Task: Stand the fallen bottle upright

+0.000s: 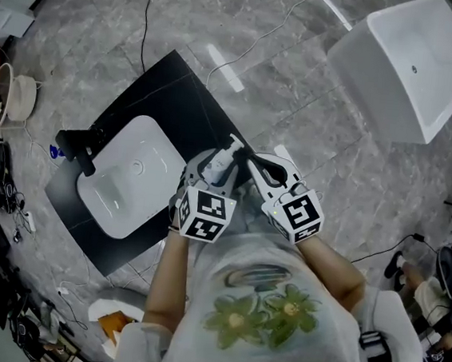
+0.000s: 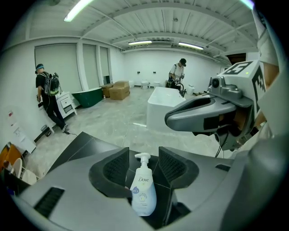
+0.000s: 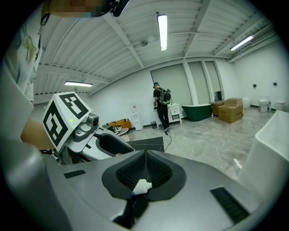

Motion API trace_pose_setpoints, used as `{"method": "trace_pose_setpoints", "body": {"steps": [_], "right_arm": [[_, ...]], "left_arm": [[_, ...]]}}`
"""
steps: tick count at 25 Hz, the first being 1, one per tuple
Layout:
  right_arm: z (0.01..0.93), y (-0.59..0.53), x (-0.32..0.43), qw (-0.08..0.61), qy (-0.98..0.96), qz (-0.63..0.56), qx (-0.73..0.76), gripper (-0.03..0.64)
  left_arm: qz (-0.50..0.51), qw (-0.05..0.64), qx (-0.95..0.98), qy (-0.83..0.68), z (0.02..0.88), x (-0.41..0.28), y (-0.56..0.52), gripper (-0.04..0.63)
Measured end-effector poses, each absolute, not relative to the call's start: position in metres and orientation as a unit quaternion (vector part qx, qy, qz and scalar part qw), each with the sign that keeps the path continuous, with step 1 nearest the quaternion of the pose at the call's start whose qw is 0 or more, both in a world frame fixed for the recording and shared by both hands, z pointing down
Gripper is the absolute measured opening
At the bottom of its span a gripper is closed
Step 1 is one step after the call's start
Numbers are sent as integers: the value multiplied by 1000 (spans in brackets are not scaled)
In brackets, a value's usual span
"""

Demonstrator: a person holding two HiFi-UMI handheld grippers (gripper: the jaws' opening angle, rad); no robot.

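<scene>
- Standing upright on the black slab table (image 1: 159, 89), the white plastic pump bottle (image 2: 143, 194) sits between the jaws of the left gripper (image 2: 143, 164), which are spread apart on either side of it.
- The right gripper (image 3: 145, 171) has its jaws together, and the bottle's pump head shows just below their tips.

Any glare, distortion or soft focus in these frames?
Head view: ceiling-light glare streaks on the glossy floor. Left gripper view: heavy fisheye, dark corners, Dove pump bottle sharp. Right gripper view: same fisheye; only the bottle's pump nozzle shows, slightly soft.
</scene>
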State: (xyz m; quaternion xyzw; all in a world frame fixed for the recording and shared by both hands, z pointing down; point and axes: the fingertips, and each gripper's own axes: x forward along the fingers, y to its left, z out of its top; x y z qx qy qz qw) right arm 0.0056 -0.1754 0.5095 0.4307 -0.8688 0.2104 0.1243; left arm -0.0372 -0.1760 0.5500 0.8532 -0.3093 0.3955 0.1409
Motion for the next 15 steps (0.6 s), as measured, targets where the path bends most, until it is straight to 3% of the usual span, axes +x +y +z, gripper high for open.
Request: {"method": "trace_pose_setpoints", "body": {"steps": [15], "right_arm": [[528,-186,21,126,-846,226,467,44]], "left_arm": [[477,144,833,-241,607,-21,-185,221]]}}
